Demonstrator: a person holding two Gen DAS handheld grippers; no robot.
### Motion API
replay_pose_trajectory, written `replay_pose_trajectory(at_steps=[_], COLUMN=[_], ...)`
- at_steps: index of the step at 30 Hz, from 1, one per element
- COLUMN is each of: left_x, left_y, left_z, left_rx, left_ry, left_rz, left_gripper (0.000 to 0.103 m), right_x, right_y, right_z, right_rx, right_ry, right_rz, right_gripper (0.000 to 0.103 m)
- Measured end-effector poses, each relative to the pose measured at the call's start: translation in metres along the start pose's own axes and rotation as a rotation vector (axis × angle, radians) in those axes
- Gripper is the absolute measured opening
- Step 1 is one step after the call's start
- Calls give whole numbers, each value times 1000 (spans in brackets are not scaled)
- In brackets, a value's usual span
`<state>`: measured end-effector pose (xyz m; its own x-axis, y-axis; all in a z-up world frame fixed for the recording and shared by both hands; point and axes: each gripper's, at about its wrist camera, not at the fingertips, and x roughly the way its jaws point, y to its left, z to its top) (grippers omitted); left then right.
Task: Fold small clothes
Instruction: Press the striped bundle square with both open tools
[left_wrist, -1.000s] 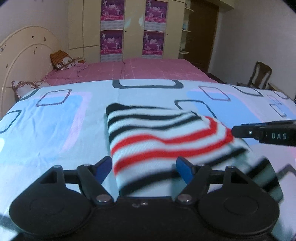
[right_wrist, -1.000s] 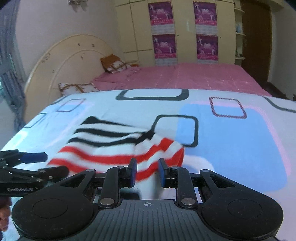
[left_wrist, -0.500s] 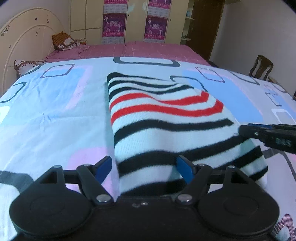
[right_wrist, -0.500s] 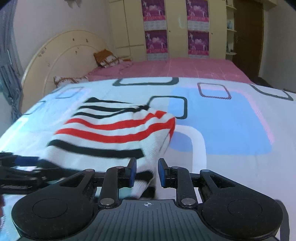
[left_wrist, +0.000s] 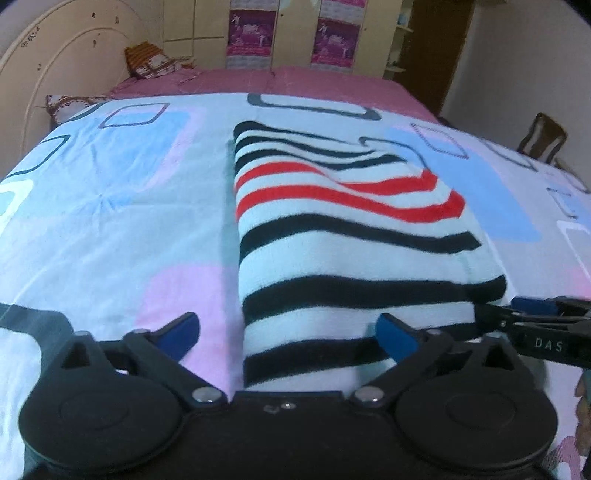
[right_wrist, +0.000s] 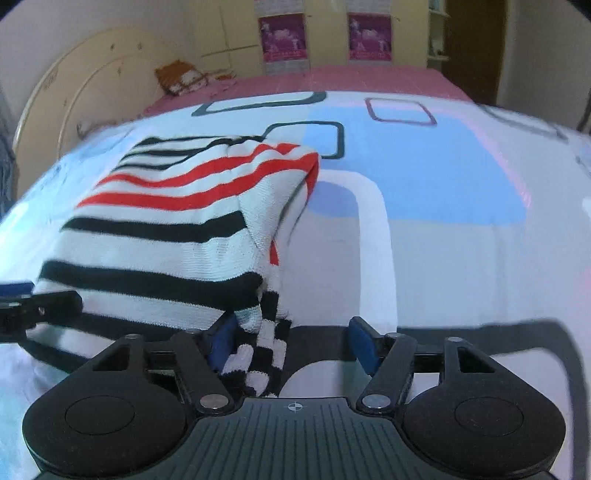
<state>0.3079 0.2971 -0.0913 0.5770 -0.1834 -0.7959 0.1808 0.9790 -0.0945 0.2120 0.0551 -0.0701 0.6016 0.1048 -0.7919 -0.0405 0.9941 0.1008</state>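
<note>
A white knit garment with black and red stripes (left_wrist: 343, 236) lies folded on the patterned bedsheet (left_wrist: 122, 206). My left gripper (left_wrist: 288, 332) is open, its blue pads on either side of the garment's near edge. My right gripper (right_wrist: 293, 341) is open too; the garment's striped near corner (right_wrist: 258, 354) hangs loose between its fingers, against the left pad. In the left wrist view the right gripper (left_wrist: 532, 317) shows at the garment's right near corner. In the right wrist view the garment (right_wrist: 177, 229) lies ahead to the left, and the left gripper's finger (right_wrist: 40, 306) shows at the left edge.
The sheet covers a bed with a cream headboard (left_wrist: 55, 62) and cushions (left_wrist: 147, 62) at the far left. A pink cover (left_wrist: 314, 79) lies beyond the sheet. A wooden chair (left_wrist: 543, 136) stands at the right. Cupboards with posters (right_wrist: 284, 40) line the back wall.
The right gripper, shut on the garment's edge before, has opened and let it go. The top layer was drawn toward me and now lies flat. The left gripper stayed open.
</note>
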Motion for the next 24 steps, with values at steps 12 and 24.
replay_pose_trajectory(at_steps=[12,24], left_x=[-11,-43], left_y=[-18,-43], left_z=[-5,-12], left_rx=[-39,-6], left_ry=[41,-19], left_rz=[149,266], left_gripper=[103,96], right_x=[-13,-46], right_y=[17,23], right_z=[-10,-12], right_rx=[-134,-136], right_ry=[-70,-102], right_rz=[-52,-19], right_gripper=[65,67])
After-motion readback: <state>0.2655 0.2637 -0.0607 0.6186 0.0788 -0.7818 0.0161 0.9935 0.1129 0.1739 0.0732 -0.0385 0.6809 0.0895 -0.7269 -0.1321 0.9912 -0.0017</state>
